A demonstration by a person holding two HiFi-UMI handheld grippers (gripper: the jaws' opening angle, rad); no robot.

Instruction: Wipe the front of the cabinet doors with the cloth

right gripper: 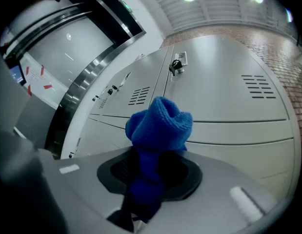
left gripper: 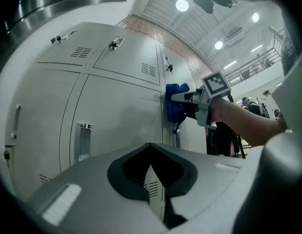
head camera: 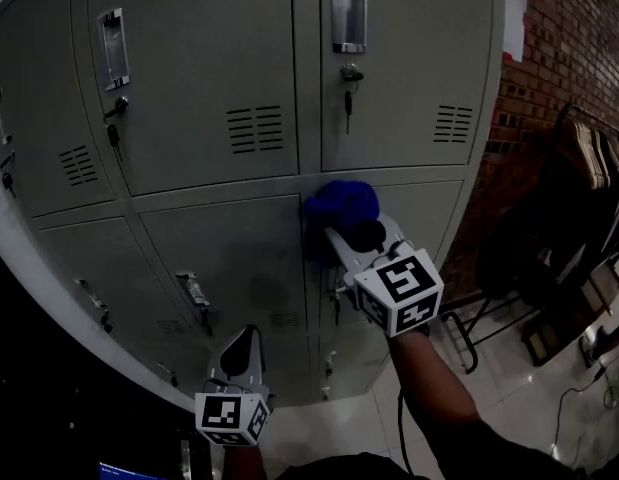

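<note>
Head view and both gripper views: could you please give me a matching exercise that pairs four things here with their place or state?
Things:
1. cloth
2. left gripper
3. right gripper
4. key

Places or states:
A. shut, with nothing between its jaws
B. hanging from a lock in the upper row
C. up against the front of a cabinet door
D. shut on the cloth

Pairs: 1-C; 2-A; 3-D; 4-B

Cloth [head camera: 341, 206] in right tongs [head camera: 341, 236] against cabinet doors [head camera: 189, 78], left tongs [head camera: 246, 336] below it
</note>
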